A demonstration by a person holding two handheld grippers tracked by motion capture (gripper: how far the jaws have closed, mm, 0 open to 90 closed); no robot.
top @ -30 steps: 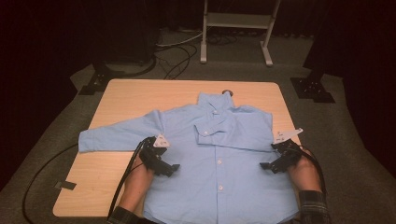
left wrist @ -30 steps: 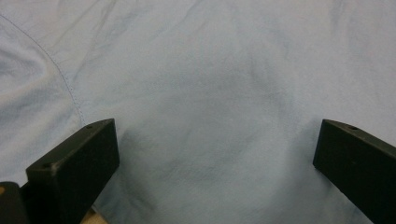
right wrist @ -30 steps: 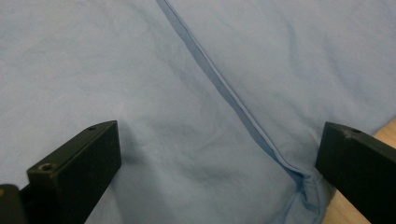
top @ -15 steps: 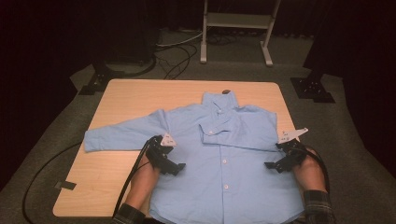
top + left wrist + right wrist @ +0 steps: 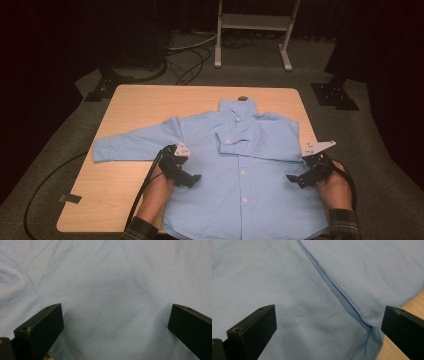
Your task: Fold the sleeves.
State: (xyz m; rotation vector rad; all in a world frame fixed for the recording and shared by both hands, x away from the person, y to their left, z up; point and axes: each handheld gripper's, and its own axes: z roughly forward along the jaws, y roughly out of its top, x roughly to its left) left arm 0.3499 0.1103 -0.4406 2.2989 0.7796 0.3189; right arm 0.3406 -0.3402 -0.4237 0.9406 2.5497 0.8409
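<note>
A light blue button-up shirt [image 5: 250,200] lies front-up on the wooden table [image 5: 140,105], collar at the far side. One sleeve [image 5: 135,142] stretches out to the left; the other sleeve [image 5: 260,142] is folded across the chest. My left gripper [image 5: 191,179] rests on the shirt's left side, open, with only smooth cloth [image 5: 112,277] between its wide jaws [image 5: 116,308]. My right gripper [image 5: 296,179] is at the shirt's right side, open too [image 5: 328,308]. A folded edge of the shirt [image 5: 337,290] runs between its jaws near the cloth's corner.
The shirt's hem hangs over the table's near edge. Bare wood [image 5: 412,300] shows just right of the right gripper. A black tape mark [image 5: 69,198] sits at the table's front left. Cables [image 5: 185,60] and a white stand [image 5: 252,22] are on the floor beyond.
Both grippers have come a little toward the near edge, the left one also moving right onto the shirt body. The shirt's left sleeve has shifted slightly right.
</note>
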